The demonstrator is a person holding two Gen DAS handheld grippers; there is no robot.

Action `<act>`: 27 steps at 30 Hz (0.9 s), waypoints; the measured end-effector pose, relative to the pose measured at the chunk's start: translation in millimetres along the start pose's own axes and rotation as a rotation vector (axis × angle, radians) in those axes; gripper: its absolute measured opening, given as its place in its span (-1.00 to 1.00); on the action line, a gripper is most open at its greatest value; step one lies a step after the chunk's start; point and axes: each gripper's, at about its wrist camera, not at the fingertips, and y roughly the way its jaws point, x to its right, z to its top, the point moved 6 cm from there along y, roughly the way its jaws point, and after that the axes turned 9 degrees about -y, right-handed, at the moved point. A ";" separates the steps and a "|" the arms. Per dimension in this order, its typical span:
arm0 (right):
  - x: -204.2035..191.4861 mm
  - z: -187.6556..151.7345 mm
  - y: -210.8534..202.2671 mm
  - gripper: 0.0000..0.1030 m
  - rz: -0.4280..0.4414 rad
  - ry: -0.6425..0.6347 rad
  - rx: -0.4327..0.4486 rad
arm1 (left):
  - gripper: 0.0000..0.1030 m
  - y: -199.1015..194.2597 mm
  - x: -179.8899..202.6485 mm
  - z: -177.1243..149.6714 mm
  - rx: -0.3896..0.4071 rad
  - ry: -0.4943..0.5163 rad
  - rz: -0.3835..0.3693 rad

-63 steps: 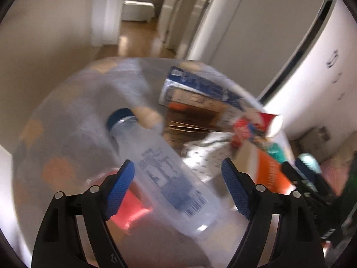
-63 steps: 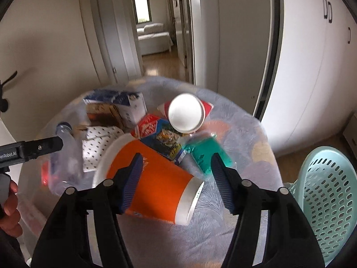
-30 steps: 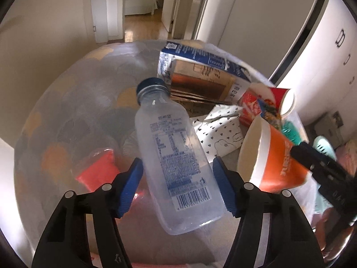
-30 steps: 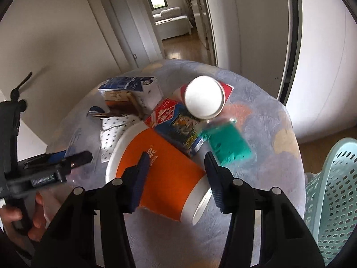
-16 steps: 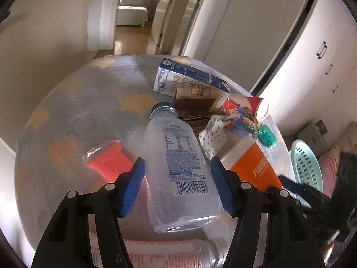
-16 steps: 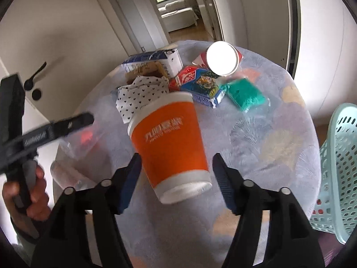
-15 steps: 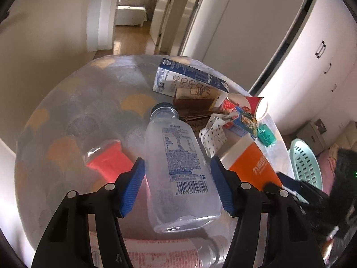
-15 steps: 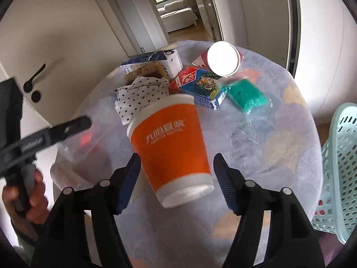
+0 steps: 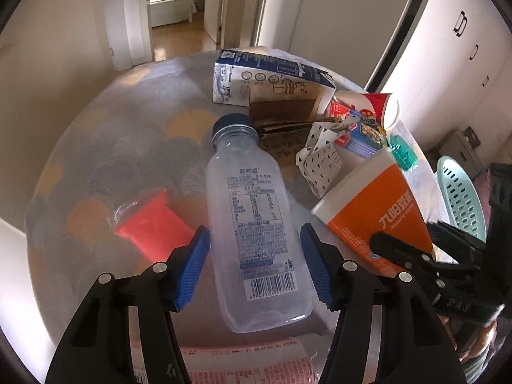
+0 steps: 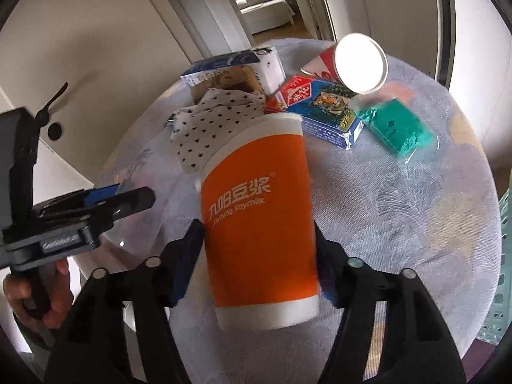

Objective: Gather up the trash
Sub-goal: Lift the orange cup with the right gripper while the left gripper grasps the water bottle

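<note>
Orange cup [image 10: 260,233] lifted off the bench [image 10: 416,192], clamped by the right tool [image 10: 259,256] after its jaws just narrowed. Clear bottle [image 9: 256,224] raised likewise, pinched in the left tool [image 9: 256,265]. Next, probably over to the green basket [image 9: 460,198].

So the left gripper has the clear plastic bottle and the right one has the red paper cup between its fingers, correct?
Not quite: the right gripper holds the orange paper cup, as the right wrist view shows. The red paper cup lies on the table. The left gripper does have the clear plastic bottle.
</note>
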 end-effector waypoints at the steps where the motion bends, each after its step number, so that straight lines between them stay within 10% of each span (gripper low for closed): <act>1: -1.9 -2.0 -3.3 0.07 -0.016 -0.011 0.007 | 0.09 -2.0 -1.4 0.0 0.004 -0.015 -0.012; 10: 2.0 -9.1 -51.3 -0.01 -0.020 0.025 0.112 | 0.02 -54.3 -11.7 13.0 0.123 -0.115 -0.127; 14: 12.5 -7.2 -75.2 -0.01 -0.030 0.049 0.163 | -0.90 -70.0 -6.0 16.3 0.129 -0.111 -0.185; 23: 26.8 -25.0 -93.1 -0.01 -0.007 0.092 0.186 | 0.13 -40.8 15.0 -14.2 -0.008 0.049 -0.121; 27: 27.0 -28.6 -93.5 -0.01 -0.005 0.100 0.184 | 0.08 -14.4 24.1 -24.7 -0.045 0.103 -0.047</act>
